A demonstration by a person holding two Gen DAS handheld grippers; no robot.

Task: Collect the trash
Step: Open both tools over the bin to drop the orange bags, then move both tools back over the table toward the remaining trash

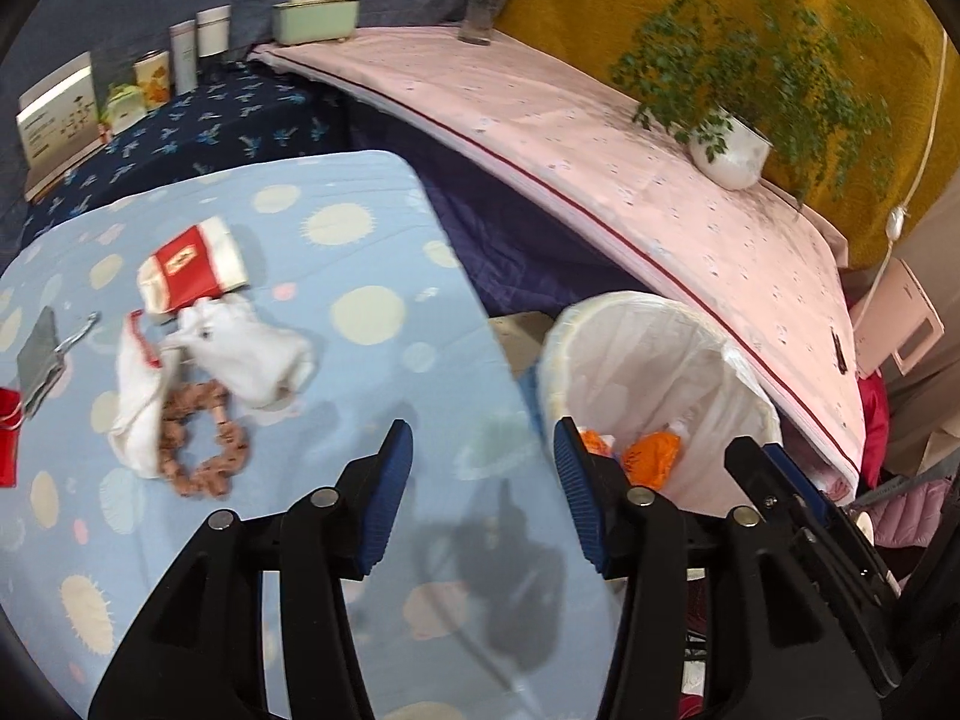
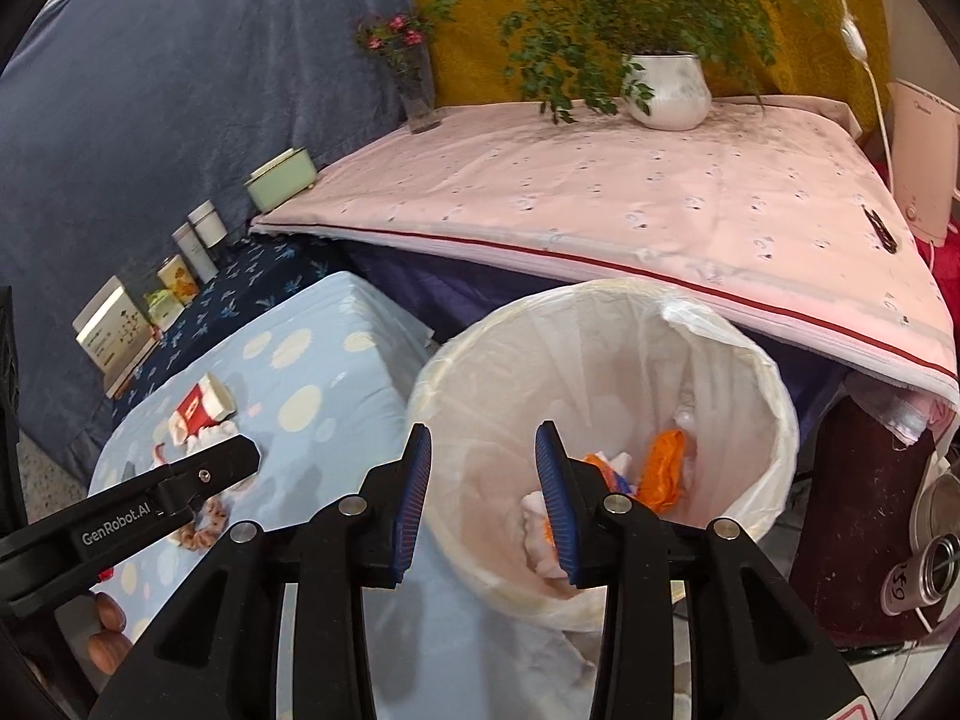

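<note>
While both grippers hang empty above the scene, the two views split it between them.

Left gripper (image 1: 483, 456): jaws spread wide, nothing between the blue pads; it sits over the near edge of the blue dotted cloth (image 1: 372, 228), beside the bin.

Right gripper (image 2: 483, 459): jaws equally wide apart, holding nothing; it hangs over the rim of the trash bin (image 2: 774, 372), one finger above the cloth, the other above the bin's mouth.

Left view only: the full litter pile, a grey folded item (image 1: 39, 354) at the cloth's left edge and a red scrap (image 1: 7, 438) cut off by the frame.

Right view only: the bin's whole interior, an open can (image 2: 936, 564) at far right, and fingertips (image 2: 111, 612) of the hand under the left gripper.

Trash on the cloth: a crushed red-and-white paper cup (image 1: 192, 267) lying on its side, crumpled white tissue (image 1: 249, 348) touching it, a second white wad (image 1: 135, 396) partly over a brown ring-shaped scrunchie (image 1: 201, 450).

Trash in the bin: an orange wrapper (image 2: 663, 468) and white crumpled paper (image 2: 537, 534) at the bottom of the white liner.

Bin position: on the floor just beside the cloth's right edge, under the overhang of the pink sheet (image 2: 600, 192).
</note>
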